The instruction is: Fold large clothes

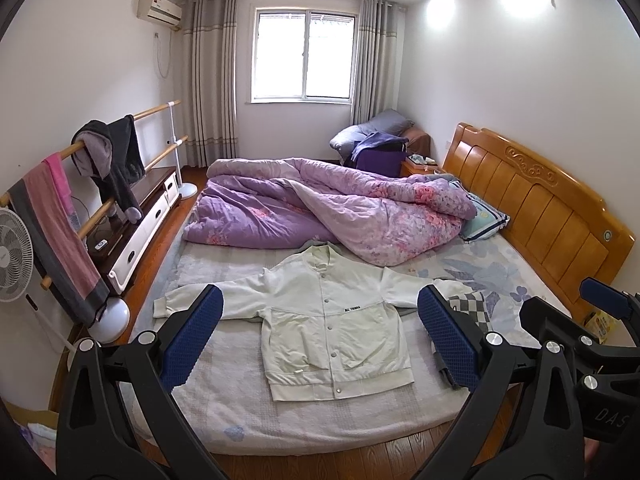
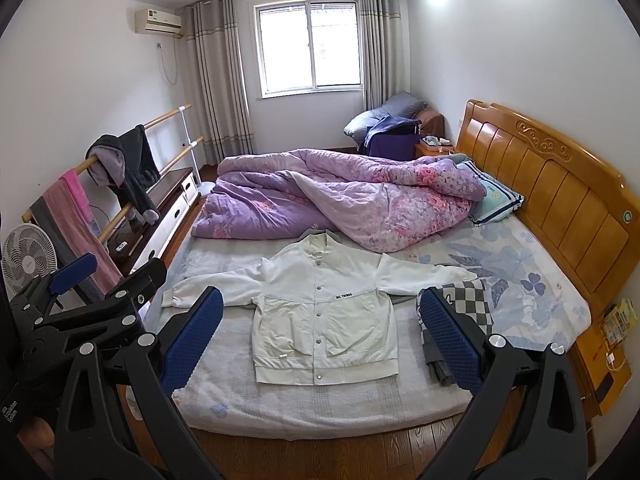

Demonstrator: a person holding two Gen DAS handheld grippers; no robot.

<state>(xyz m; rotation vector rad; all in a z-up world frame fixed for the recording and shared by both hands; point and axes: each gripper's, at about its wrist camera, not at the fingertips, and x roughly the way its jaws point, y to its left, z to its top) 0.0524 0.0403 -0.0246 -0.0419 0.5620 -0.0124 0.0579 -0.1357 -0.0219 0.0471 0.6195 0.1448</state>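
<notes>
Left wrist view: left gripper (image 1: 319,336) fills the lower frame, its two blue-padded black fingers (image 1: 192,336) spread wide apart and holding nothing
Right wrist view: right gripper (image 2: 322,338) sits in the lower frame the same way, blue pads far apart, nothing between them
Other gripper: right gripper shows at the right edge of the left view; left gripper (image 2: 108,280) shows at the left edge of the right view, one blue pad raised
Garment: white button-front jacket with a small black chest label (image 1: 332,320) lies flat and face up in the centre of both frames, sleeves stretched out to left and right, hem toward the camera; no gripper touches it
Bed: mattress with a pale floral sheet (image 1: 240,412) carries the jacket on its near half
Quilt: rumpled purple floral quilt (image 1: 320,204) is heaped across the frame above the jacket, its edge just beside the collar
Checked cloth: grey and white checked fabric (image 2: 472,304) lies right of centre, under the end of the jacket's sleeve
Headboard: orange wooden headboard (image 1: 536,200) runs along the right of the frame
Rail: wooden hanging rail with dark and pink clothes (image 1: 96,160) stands at the left
</notes>
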